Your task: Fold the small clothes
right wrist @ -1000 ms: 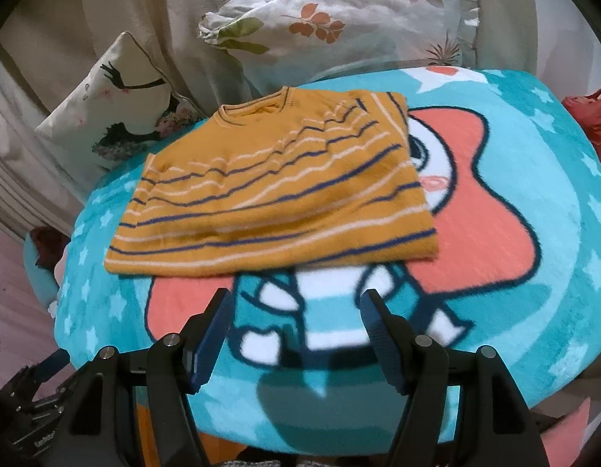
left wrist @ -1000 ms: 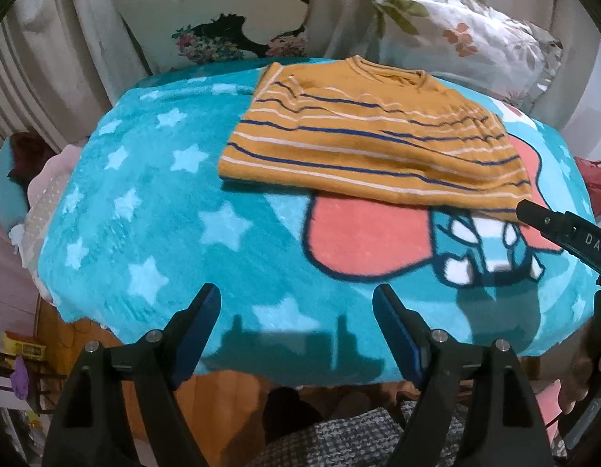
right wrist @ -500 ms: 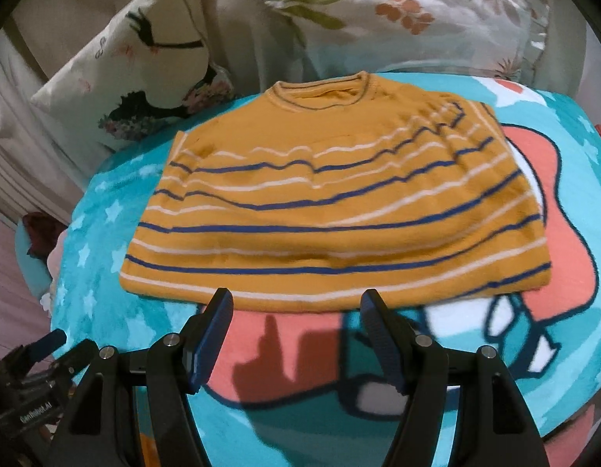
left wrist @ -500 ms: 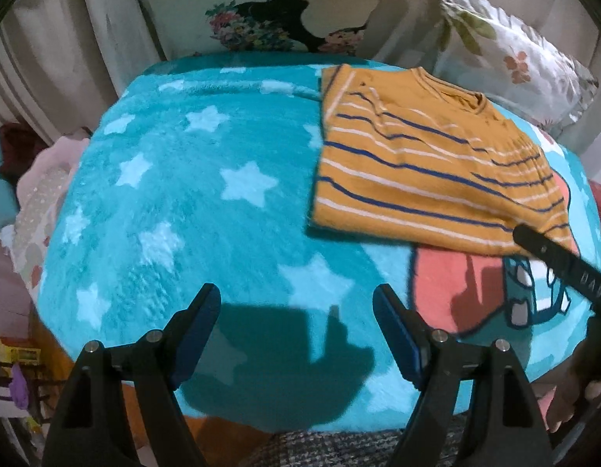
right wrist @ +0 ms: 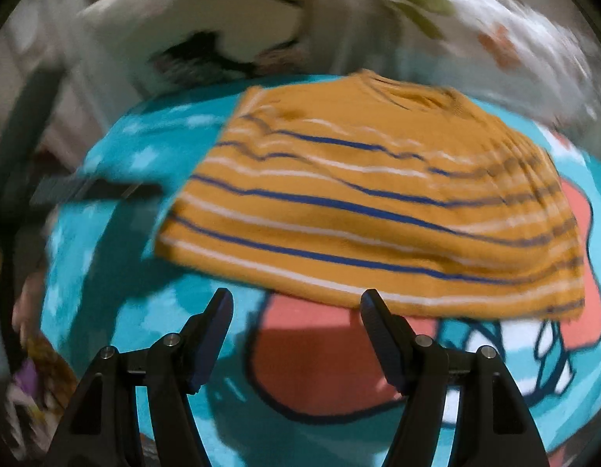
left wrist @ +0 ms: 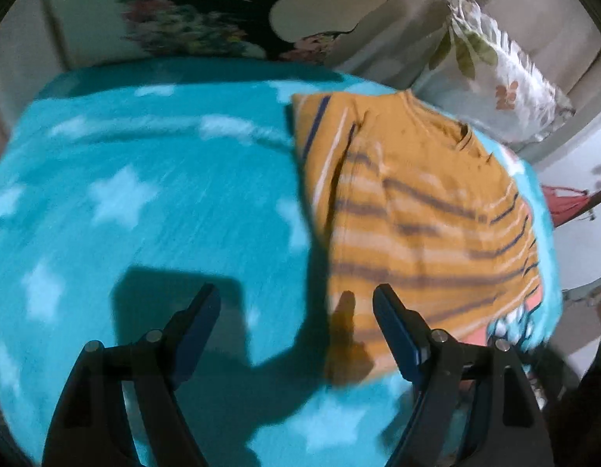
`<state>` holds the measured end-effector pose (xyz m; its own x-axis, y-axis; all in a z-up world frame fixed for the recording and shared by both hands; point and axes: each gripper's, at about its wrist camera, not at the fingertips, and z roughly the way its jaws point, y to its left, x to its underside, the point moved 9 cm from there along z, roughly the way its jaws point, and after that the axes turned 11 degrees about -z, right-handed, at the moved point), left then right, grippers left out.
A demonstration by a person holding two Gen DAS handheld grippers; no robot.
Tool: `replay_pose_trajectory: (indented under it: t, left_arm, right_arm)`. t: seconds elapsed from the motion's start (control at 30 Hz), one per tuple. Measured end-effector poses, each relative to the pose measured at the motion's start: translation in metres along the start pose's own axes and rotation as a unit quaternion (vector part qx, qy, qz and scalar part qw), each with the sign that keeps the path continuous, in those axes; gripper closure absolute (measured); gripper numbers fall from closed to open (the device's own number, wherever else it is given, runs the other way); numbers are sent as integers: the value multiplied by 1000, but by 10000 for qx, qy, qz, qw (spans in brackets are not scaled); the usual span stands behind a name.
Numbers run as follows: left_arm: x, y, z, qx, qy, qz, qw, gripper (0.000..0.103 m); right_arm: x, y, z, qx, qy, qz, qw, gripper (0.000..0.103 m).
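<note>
A: What lies at the far left of the left wrist view?

B: The blanket (left wrist: 152,202), turquoise with pale stars. It covers the whole bed top and is blurred by motion.

A: And the left claw (left wrist: 296,303)?

B: It stands wide open with nothing between its blue-padded fingers (left wrist: 199,319). It hangs low over the blanket at the sweater's near left corner. The right finger overlaps the sweater's near edge in the picture; whether it touches the cloth cannot be told.

A: Where is the sweater (left wrist: 421,210)?

B: On the right half of the blanket, lying flat. It is mustard with blue and white stripes, folded into a compact shape, collar at the far side. Behind it a pillow with a dark figure (left wrist: 222,27) stands at left and a leaf-print pillow (left wrist: 502,85) at right.

A: What does the right wrist view add, from left to right?

B: At far left a dark, blurred bar shows over the blanket's (right wrist: 106,257) edge; what it is cannot be told. The sweater (right wrist: 370,202) fills the centre, its near hem across a pink and white cartoon print. The right claw (right wrist: 296,303) is likewise wide open and holds nothing, its fingertips just short of the hem.
</note>
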<state>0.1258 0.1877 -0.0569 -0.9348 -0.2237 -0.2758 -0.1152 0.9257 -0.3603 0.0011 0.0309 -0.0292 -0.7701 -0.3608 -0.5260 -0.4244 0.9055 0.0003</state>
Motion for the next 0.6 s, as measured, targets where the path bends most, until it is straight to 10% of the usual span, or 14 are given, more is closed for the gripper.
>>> replay_pose_trajectory:
  t: [0.6]
  left_arm:
    - [-83,-49,78,837,677,386,9934,23]
  right_arm:
    - [-43,106,74,1166,-46,-2933,9489,32]
